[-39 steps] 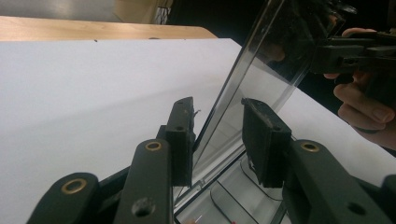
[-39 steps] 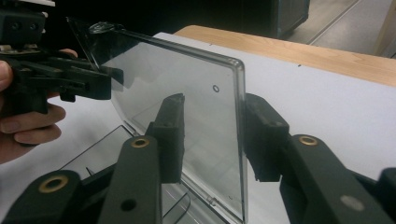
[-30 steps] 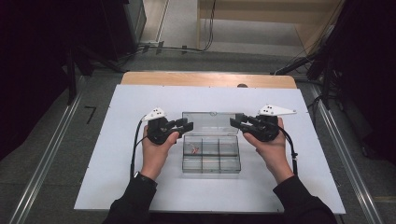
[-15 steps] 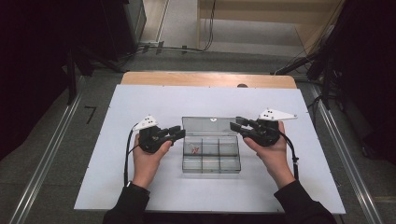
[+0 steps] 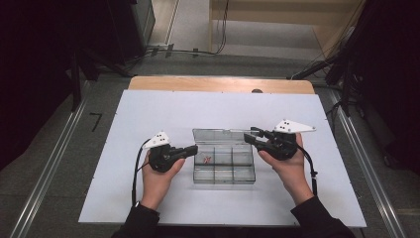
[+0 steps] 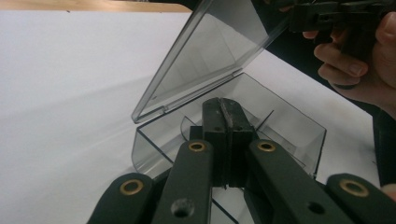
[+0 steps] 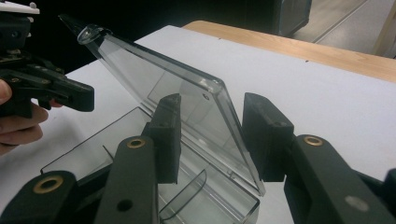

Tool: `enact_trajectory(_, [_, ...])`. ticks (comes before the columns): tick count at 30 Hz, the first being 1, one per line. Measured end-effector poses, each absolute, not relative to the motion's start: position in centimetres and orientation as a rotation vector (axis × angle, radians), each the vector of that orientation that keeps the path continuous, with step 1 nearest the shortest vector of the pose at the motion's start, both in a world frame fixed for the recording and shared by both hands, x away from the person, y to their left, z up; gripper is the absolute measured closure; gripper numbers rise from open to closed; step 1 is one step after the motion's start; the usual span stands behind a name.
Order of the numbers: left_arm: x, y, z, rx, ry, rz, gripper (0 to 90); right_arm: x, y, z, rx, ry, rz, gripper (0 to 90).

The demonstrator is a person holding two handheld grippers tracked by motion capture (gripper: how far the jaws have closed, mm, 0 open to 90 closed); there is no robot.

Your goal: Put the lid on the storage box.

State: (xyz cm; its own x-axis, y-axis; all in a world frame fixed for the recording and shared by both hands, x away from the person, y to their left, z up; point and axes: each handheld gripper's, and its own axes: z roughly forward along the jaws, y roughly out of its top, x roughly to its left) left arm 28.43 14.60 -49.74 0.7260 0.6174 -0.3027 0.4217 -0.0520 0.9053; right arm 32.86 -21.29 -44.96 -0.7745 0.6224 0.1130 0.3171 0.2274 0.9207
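Resting on the white desk (image 5: pixel 148 114) between both tongs, clear compartment box (image 5: pixel 224 171) with lid (image 7: pixel 159 79) raised at a slant. Left tongs (image 5: pixel 194 148) pressed together after just closing, nothing between them, tips just above the box's near end. Right tongs (image 7: pixel 212 135) spread, straddling the lid's edge without pinching it. Small red piece (image 5: pixel 206 159) lying in one compartment, near the left tongs.
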Motion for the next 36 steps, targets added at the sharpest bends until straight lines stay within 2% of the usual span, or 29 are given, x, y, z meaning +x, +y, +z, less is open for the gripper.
enact_trajectory(36, [28.2, 14.5, -49.1, 1.634, 0.844, 0.188, 90.0, 30.4, -21.5, -46.0, 0.801, 2.232, 1.511, 47.5])
